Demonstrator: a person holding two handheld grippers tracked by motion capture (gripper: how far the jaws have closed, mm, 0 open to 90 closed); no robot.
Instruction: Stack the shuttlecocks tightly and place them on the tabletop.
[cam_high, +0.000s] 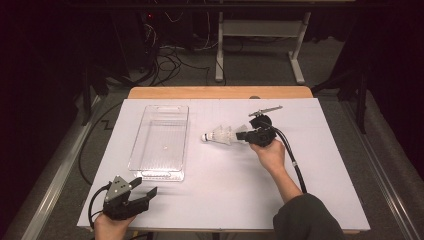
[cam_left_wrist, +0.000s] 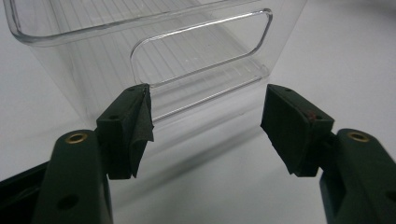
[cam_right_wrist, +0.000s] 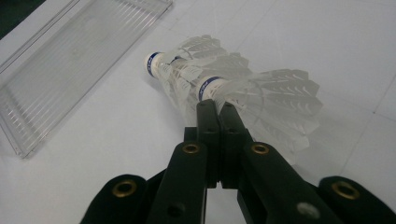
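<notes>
A few white feather shuttlecocks (cam_high: 221, 135) (cam_right_wrist: 187, 65) lie nested together on the white table top, cork ends toward the bin. My right gripper (cam_high: 248, 136) (cam_right_wrist: 217, 106) is shut, its jaws pressed together. Its tips sit right at the blue-banded cork of the nearest shuttlecock (cam_right_wrist: 261, 98); I cannot tell whether a feather is pinched. A clear plastic bin (cam_high: 134, 150) (cam_right_wrist: 70, 70) lies empty left of centre. My left gripper (cam_high: 145, 187) (cam_left_wrist: 205, 126) rests near the front left corner, open, with the bin's handle end (cam_left_wrist: 70, 60) just beyond its pads and nothing between them.
A white sheet (cam_high: 215, 185) covers the wooden table (cam_high: 220, 92). The right gripper's black cable (cam_high: 295, 165) trails back along the forearm. Beyond the far edge stand a white desk frame (cam_high: 260, 30) and loose cables on the floor.
</notes>
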